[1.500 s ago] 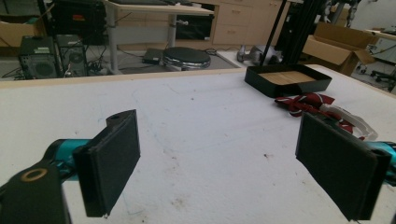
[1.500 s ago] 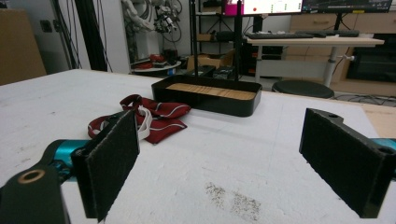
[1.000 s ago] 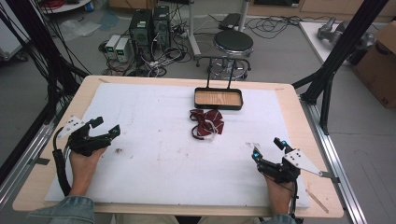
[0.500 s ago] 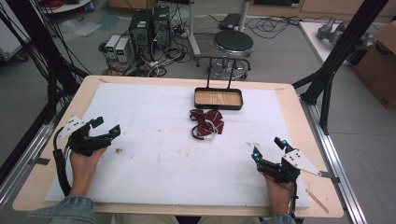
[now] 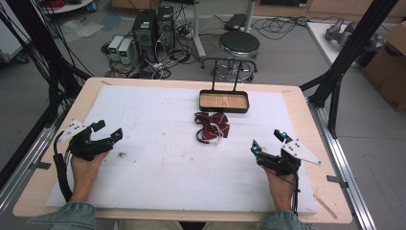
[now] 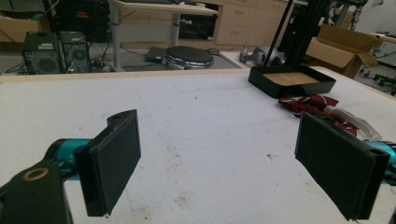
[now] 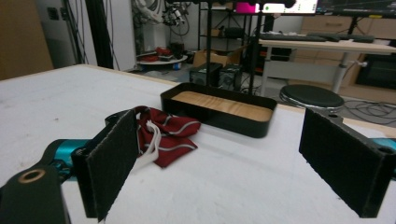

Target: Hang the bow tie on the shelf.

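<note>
I find no legible text, label, brand, number or sign anywhere in my views. The cardboard box (image 5: 389,67) at the far right of the high view carries a dark mark on its side, too small and blurred for me to read. The screens (image 7: 280,7) at the top of my right gripper view glow pink and white; whatever stands on them cannot be made out.

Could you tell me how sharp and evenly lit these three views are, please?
High view: soft, even light, slightly blurry, the red cloth lacking fine detail. Left gripper view: near pads fairly crisp, background softer. Right gripper view: black tray clear, bright screens behind blown out.
</note>
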